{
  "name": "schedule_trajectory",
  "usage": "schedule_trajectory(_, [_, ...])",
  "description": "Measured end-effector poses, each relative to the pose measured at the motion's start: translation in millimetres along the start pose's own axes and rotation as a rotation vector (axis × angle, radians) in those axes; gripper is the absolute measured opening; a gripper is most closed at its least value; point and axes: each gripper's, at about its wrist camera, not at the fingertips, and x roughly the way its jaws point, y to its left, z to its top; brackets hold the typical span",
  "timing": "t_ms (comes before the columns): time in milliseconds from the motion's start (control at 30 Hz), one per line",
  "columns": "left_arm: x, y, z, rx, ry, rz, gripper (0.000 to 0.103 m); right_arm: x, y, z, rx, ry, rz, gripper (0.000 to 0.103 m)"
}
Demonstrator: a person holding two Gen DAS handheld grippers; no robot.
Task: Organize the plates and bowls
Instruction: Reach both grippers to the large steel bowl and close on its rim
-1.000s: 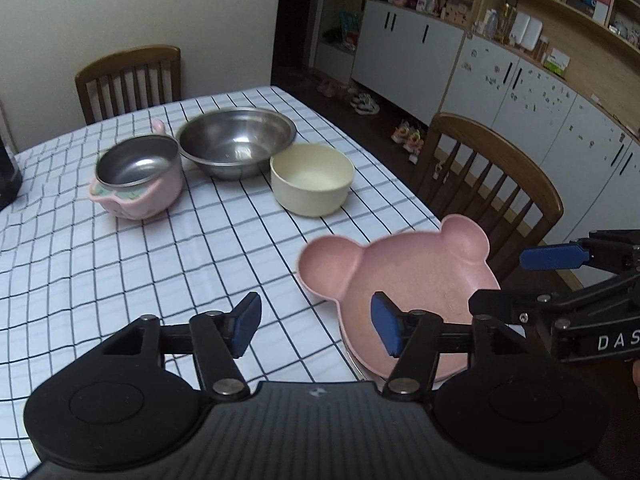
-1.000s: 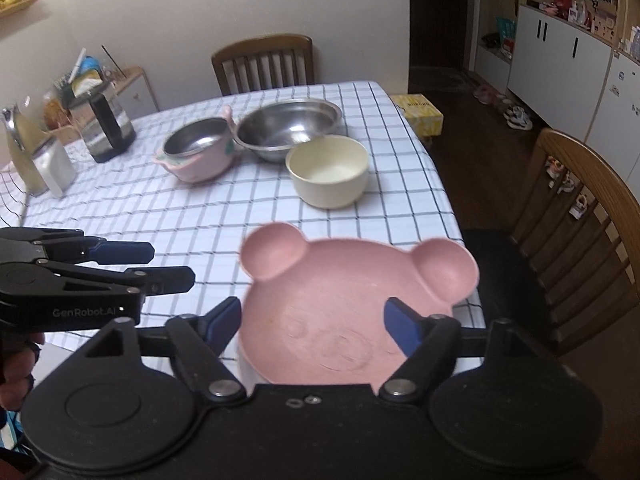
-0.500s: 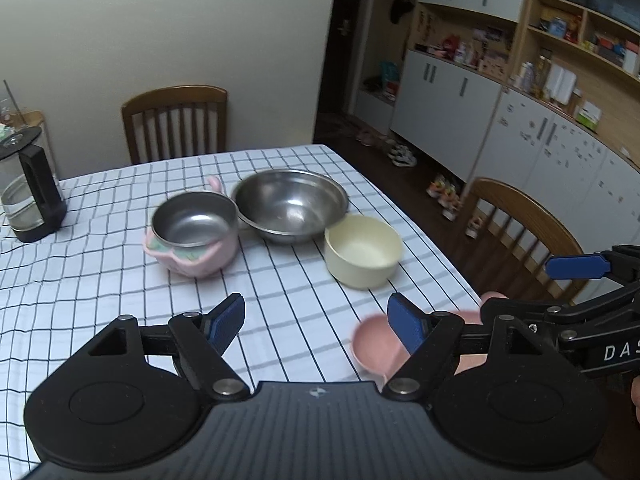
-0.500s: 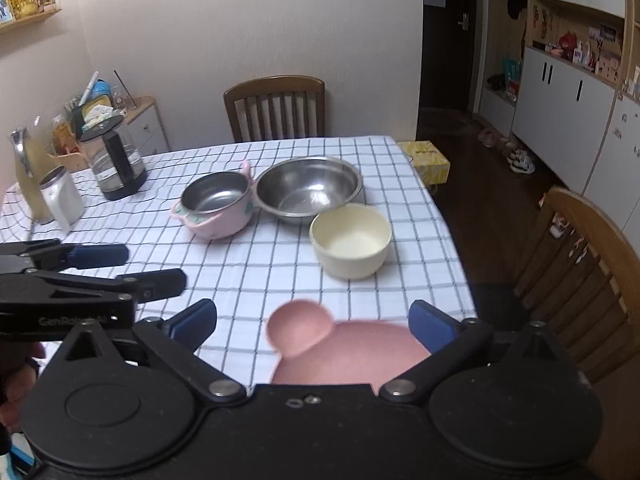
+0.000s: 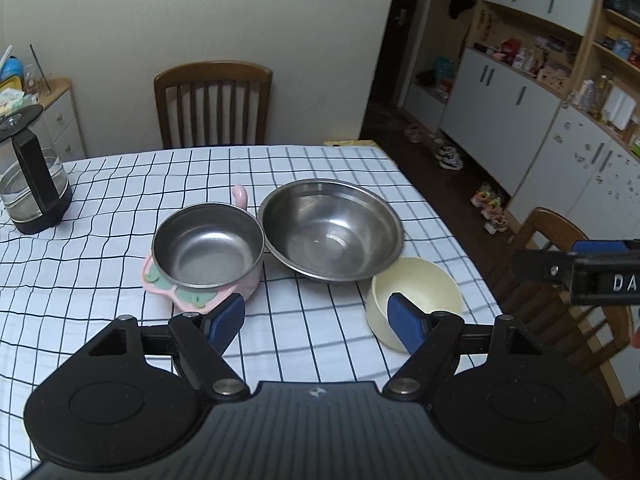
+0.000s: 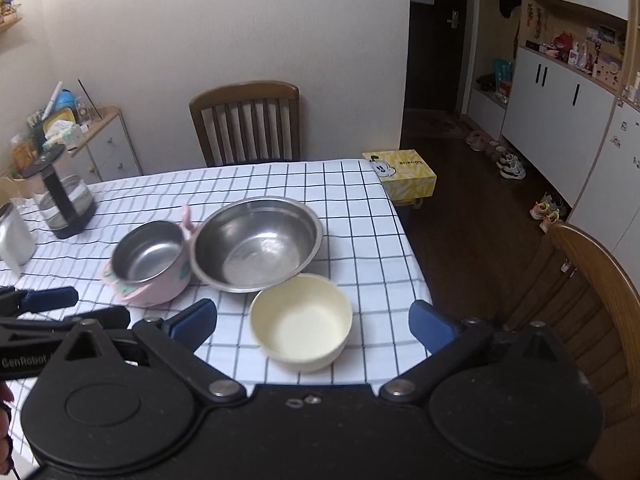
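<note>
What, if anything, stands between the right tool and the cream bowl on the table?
Nothing visible does. The right tool is open, and the cream bowl sits directly ahead between its fingertips on the checked tablecloth. The large steel bowl lies beyond the cream bowl, not in front of it.

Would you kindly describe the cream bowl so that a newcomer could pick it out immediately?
On the checked tablecloth, three bowls cluster together. Closest to the grippers, just in front of the wide steel bowl, sits the cream bowl. It is the only matte, pale yellow one with no metal; the pink-handled bowl to its left has a steel lining.
</note>
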Motion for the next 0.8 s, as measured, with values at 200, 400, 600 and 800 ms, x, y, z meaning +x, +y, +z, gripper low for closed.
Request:
schedule_trajectory(200, [48,-5,17,-0.044,0.054,0.055,0.078,50,-14,29,-0.014,0.042,0.013,0.103])
schedule_trajectory(400, [89,-8,29,-0.075,0.096,0.093,0.078,99,-24,50,-0.017,0.096,0.041,0.100])
schedule_trajectory(600, [126,-6,38,-0.113,0.138,0.135,0.078,146,-33,66,0.011,0.165,0.050,0.088])
schedule_trajectory(800, [153,-7,43,-0.128,0.174,0.150,0.074,185,-34,71,0.013,0.218,0.062,0.076])
